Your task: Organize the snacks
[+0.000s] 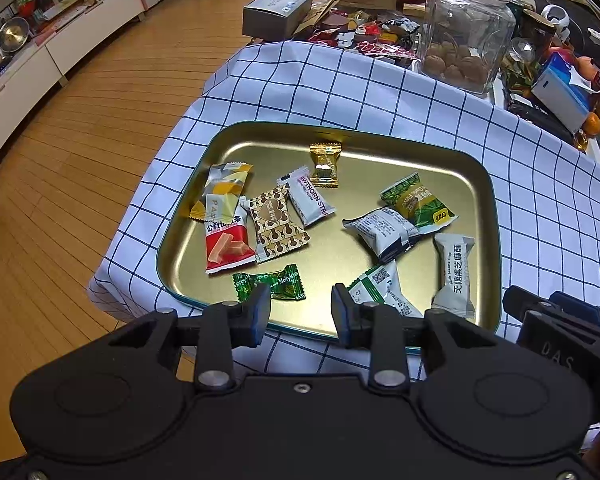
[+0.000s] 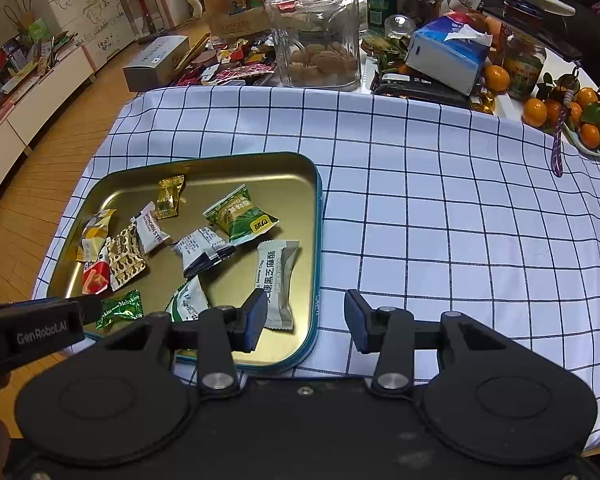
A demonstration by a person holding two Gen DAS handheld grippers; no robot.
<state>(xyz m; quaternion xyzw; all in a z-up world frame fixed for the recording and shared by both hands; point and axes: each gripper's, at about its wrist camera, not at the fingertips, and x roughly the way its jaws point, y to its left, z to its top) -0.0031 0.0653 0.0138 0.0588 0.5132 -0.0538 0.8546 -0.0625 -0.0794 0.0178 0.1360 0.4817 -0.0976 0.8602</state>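
A gold tin tray [image 1: 452,160] with a teal rim sits on the checked cloth and holds several wrapped snacks, among them a red pack [image 1: 226,246], a green candy [image 1: 274,284], a gold candy [image 1: 324,164] and a grey sesame pack [image 1: 454,276]. My left gripper [image 1: 300,314] is open and empty over the tray's near edge. The tray [image 2: 292,168] also shows in the right wrist view. My right gripper [image 2: 306,320] is open and empty above the tray's near right corner, its left finger over the grey sesame pack [image 2: 276,280].
A glass jar of cookies [image 2: 316,36] stands behind the cloth amid loose snacks, a grey box [image 2: 156,62], a tissue pack [image 2: 446,54] and oranges [image 2: 580,116]. The checked cloth [image 2: 440,208] stretches right of the tray. The table edge drops to wooden floor [image 1: 80,140] on the left.
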